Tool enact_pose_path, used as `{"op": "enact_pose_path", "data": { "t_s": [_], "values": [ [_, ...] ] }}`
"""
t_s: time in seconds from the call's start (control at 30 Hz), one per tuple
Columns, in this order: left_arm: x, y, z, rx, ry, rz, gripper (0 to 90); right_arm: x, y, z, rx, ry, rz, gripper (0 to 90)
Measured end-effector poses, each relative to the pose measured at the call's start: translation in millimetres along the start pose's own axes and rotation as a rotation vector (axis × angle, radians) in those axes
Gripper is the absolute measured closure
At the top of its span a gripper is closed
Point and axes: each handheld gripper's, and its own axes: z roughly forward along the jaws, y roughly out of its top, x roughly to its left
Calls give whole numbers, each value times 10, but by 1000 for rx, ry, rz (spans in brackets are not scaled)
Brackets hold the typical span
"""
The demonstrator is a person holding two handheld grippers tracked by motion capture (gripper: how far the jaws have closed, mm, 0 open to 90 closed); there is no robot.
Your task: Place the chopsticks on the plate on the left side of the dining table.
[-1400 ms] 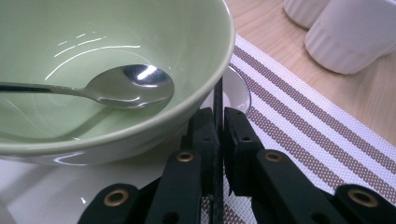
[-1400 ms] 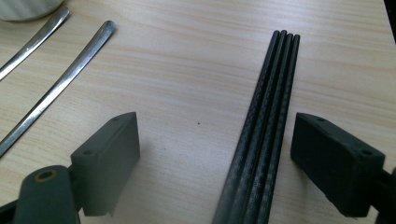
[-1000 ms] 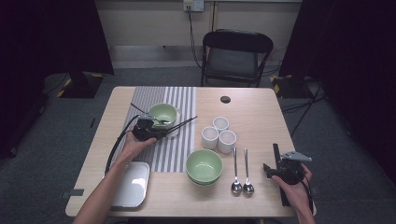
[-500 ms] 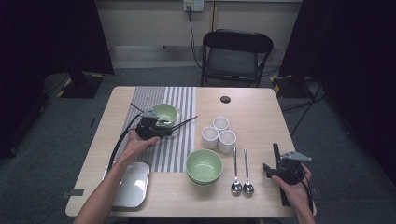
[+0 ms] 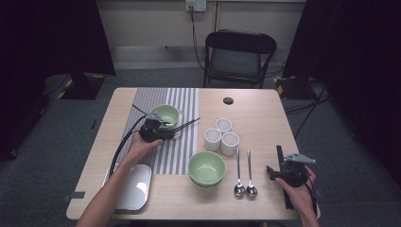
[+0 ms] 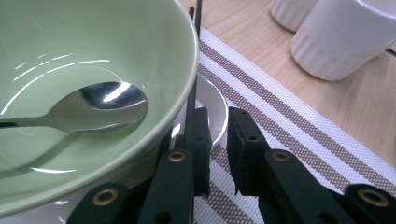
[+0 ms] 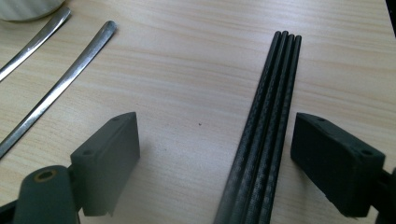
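A pale green bowl point(image 5: 165, 115) stands on a white saucer point(image 6: 217, 100) on the striped mat point(image 5: 182, 146), with a metal spoon point(image 6: 93, 102) lying inside it. My left gripper point(image 5: 158, 130) sits at the bowl's near side, low over the saucer. Its jaws point(image 6: 218, 116) stand a narrow gap apart with nothing between them. A thin black chopstick point(image 6: 194, 70) runs past the outside of one jaw. My right gripper point(image 5: 280, 170) rests near the table's right front, wide open point(image 7: 215, 126). A bundle of black chopsticks point(image 7: 266, 121) lies flat between its jaws, untouched.
A second green bowl point(image 5: 206, 166) sits at the front middle, three white cups point(image 5: 222, 135) behind it, two spoons point(image 5: 243, 175) to its right. A white tray point(image 5: 135, 184) lies front left. A small black disc point(image 5: 228, 100) is far back; a chair point(image 5: 239, 56) stands beyond the table.
My left gripper has slid a little to the right along the bowl's near side. The bowl, the chopsticks and my right gripper have stayed put.
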Motion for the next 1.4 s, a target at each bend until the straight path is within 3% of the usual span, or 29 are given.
{"op": "enact_pose_path", "data": {
  "t_s": [0.27,0.47,0.73,0.97,1.17,1.4],
  "values": [
    [23,-40,-23,12,28,5,789,0,0,1,0,1,-1,148],
    [35,-76,-60,4,24,-2,785,0,0,1,-1,1,-1,149],
    [37,-107,-270,-42,-15,-22,759,0,0,1,-1,1,-1,149],
    [96,-167,-460,-81,0,-22,747,0,0,1,-1,0,0,149],
    [191,-241,-422,-56,17,-47,711,0,0,1,-1,0,0,148],
    [219,-261,-335,-26,43,-45,641,0,0,0,0,0,1,148]
  ]
}}
